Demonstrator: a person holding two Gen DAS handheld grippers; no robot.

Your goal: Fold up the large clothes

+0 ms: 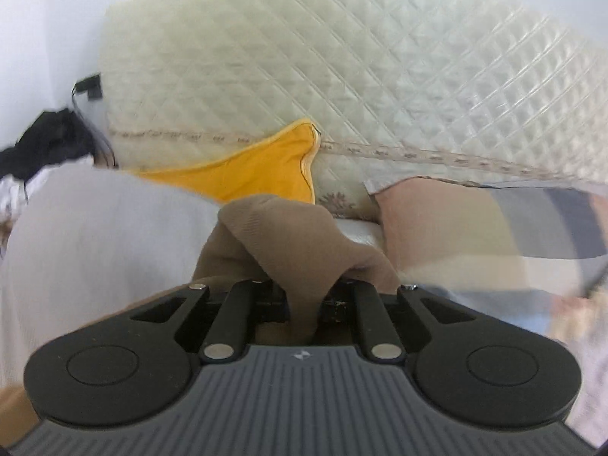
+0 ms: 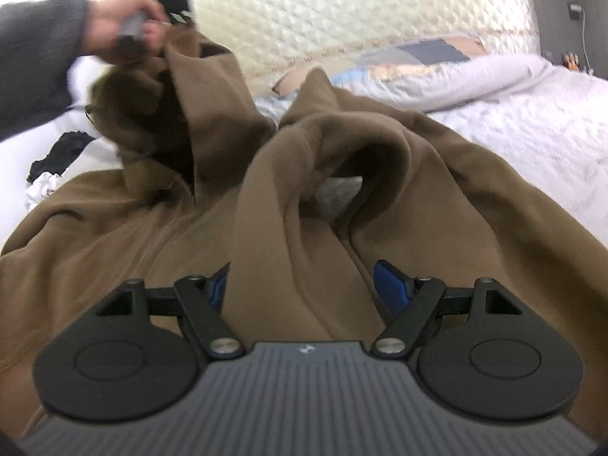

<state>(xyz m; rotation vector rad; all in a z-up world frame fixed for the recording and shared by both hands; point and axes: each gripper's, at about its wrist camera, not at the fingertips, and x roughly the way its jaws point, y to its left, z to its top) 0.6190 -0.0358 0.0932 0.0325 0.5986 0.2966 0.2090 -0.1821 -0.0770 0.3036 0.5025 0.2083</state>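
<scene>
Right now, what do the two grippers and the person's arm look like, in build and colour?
Both grippers share a ribbed grey body with a small logo, two round black discs and black link arms on silver pins. The right gripper has blue finger pads; the left gripper's pads are hidden. The person's left hand comes out of a dark grey knit sleeve.

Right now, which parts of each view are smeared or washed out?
Left wrist view: white bedding and striped pillow smeared, brown garment and quilted headboard fairly sharp. Right wrist view: the hand at top left blurred, headboard washed out, garment folds near the tongs soft.
</scene>
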